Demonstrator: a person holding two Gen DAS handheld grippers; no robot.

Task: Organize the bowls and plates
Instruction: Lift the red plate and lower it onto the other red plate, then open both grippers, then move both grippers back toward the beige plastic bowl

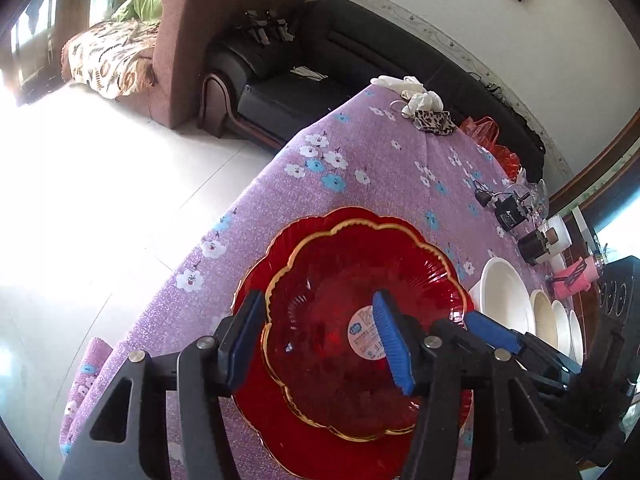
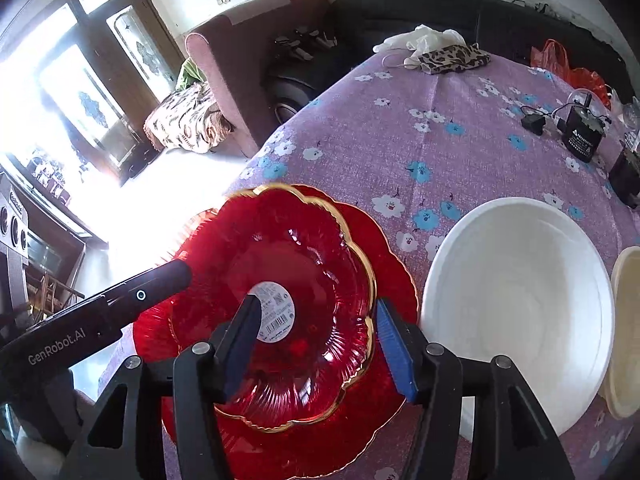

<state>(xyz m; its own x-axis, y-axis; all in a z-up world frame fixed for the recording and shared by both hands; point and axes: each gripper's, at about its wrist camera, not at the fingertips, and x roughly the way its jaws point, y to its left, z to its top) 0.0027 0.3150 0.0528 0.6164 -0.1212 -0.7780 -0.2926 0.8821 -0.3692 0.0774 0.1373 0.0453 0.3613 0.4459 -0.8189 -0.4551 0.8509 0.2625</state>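
Observation:
A red glass flower-shaped bowl (image 1: 340,272) (image 2: 280,240) with a gold rim and a round label in its bottom rests inside a larger red plate (image 1: 288,236) (image 2: 396,248) on the purple flowered tablecloth (image 2: 420,140). My left gripper (image 1: 318,340) is open and straddles the bowl's left rim, one finger outside and one inside. My right gripper (image 2: 318,348) is also open and straddles the bowl's right rim. Neither pair of pads presses the glass. A big white bowl (image 2: 520,280) (image 1: 506,296) sits just right of the red plate, followed by cream bowls (image 2: 628,320) (image 1: 544,316).
Black power adapters (image 2: 580,136) with cables lie at the far right. A leopard-print cloth (image 2: 452,58), white gloves (image 2: 420,38) and a red bag (image 2: 560,60) lie at the far edge. The table's left edge (image 1: 224,216) drops to a bright floor, with sofas (image 1: 280,92) beyond.

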